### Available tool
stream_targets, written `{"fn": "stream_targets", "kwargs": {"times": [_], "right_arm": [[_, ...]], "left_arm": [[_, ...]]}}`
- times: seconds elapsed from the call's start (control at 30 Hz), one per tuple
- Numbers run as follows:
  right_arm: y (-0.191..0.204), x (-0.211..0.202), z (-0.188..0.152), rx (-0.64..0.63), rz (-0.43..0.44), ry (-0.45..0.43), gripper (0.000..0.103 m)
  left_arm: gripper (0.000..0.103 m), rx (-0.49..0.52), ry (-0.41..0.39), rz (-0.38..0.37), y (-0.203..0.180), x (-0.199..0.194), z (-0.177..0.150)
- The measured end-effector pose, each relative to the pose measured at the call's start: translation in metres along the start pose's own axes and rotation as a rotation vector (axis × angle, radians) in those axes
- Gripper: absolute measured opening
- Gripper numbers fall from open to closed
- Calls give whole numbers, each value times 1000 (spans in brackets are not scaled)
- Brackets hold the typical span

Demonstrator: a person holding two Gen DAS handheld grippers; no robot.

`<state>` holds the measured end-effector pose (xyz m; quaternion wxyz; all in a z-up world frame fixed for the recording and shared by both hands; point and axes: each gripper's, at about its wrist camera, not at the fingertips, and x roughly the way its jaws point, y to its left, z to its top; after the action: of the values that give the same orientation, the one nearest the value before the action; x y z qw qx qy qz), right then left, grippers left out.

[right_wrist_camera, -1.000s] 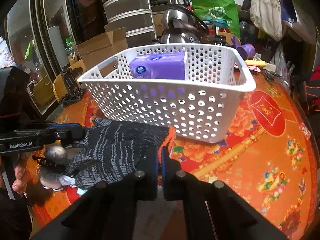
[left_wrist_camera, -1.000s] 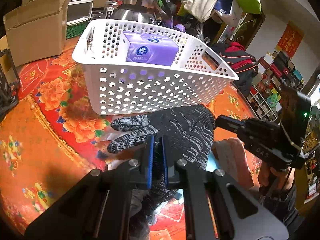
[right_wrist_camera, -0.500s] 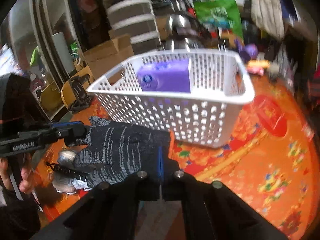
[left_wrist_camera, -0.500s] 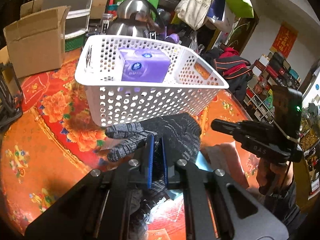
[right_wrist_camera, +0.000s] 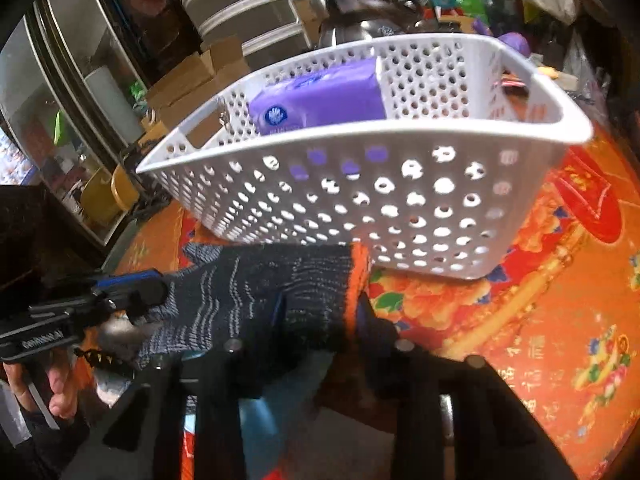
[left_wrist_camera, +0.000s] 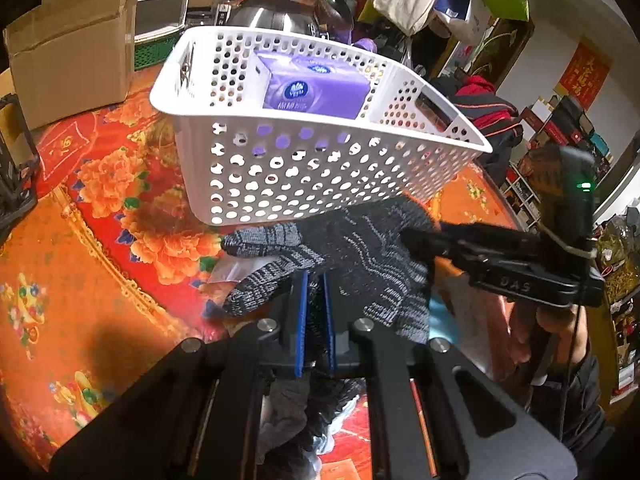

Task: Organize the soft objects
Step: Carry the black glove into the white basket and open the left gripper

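A dark grey knitted glove [left_wrist_camera: 360, 252] with an orange cuff [right_wrist_camera: 356, 280] is held up between both grippers, just in front of the white perforated basket [left_wrist_camera: 304, 176]. My left gripper [left_wrist_camera: 314, 304] is shut on the glove's finger end. My right gripper [right_wrist_camera: 316, 320] is shut on the cuff end [right_wrist_camera: 280, 284]; its fingers are partly hidden by the cloth. A purple tissue pack [left_wrist_camera: 316, 88] lies inside the basket, which also shows in the right wrist view [right_wrist_camera: 400, 196] with the pack [right_wrist_camera: 320, 100].
The table has an orange-red flowered cloth [left_wrist_camera: 100, 216]. More cloth items [left_wrist_camera: 472, 312] lie under the glove. A steel kettle [left_wrist_camera: 288, 0] stands behind the basket, a cardboard box [left_wrist_camera: 72, 44] at the far left, and stacked drawers [right_wrist_camera: 240, 8] behind.
Both grippers have carried the glove up and closer to the basket, which now looms larger. The right wrist view is now tilted.
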<state>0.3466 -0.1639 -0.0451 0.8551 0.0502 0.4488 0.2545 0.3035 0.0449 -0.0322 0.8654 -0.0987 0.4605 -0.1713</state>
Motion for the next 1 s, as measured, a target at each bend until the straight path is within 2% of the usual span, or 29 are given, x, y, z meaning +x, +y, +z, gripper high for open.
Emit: {"fn": "stream_targets", "kwargs": {"times": [0.03,0.1,0.23,0.53,0.67,0.8,0.87,1.0], "right_arm": [[4,-4,0,-23,-12,-10,23],[10,-11,-2,-45,-35,-31,21],[25,-37,-5,-97,-72,-99,20],[51,-114,13,-134,-66,-275,20],[59,-140,42,-140,-86,-329,20],[51,-141,80,-115,-111,-346,20],[44,-137,96,-93,-112,-337,20],[38,-118,117,-133,-209,-351,20]], "left_arm": [[7,-1,-3,0,0,0,0],[7,7,-22,-3,-3,-4,-1],[7,13,-78,-19,-10,-26,5],[7,76,-212,-28,-42,-93,33],[7,105,-253,0,-57,-113,69],[7,104,-283,25,-65,-118,112],[7,108,-292,50,-67,-114,135],[7,97,-274,80,-67,-85,170]]}}
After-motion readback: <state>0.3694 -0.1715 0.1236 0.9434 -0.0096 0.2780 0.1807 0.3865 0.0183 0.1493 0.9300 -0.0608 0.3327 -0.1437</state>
